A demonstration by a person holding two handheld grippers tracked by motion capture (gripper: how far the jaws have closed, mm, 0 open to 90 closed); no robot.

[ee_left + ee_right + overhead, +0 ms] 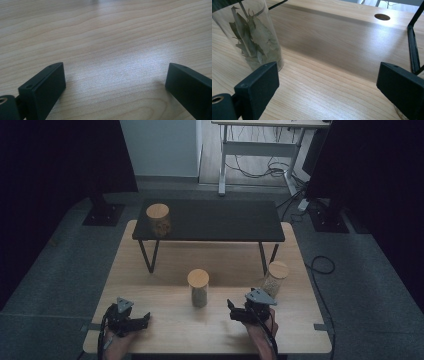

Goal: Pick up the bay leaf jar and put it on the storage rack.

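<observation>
Bare worktop (165, 320) lies ahead of the left claw (146, 319). The bay-leaf jar (198, 288) stands just left of the right claw (231, 311); a grain jar (275, 277) crowds its right. Beyond, the black shelf's legs (263, 257) frame an open passage beneath.

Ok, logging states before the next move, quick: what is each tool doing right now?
Left tool: open, holding nothing, over bare table.
Right tool: open, holding nothing, beside the jar of leaves.

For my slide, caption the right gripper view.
Open right gripper low over the wooden table, a glass jar of dried leaves beside its left jaw.
</observation>
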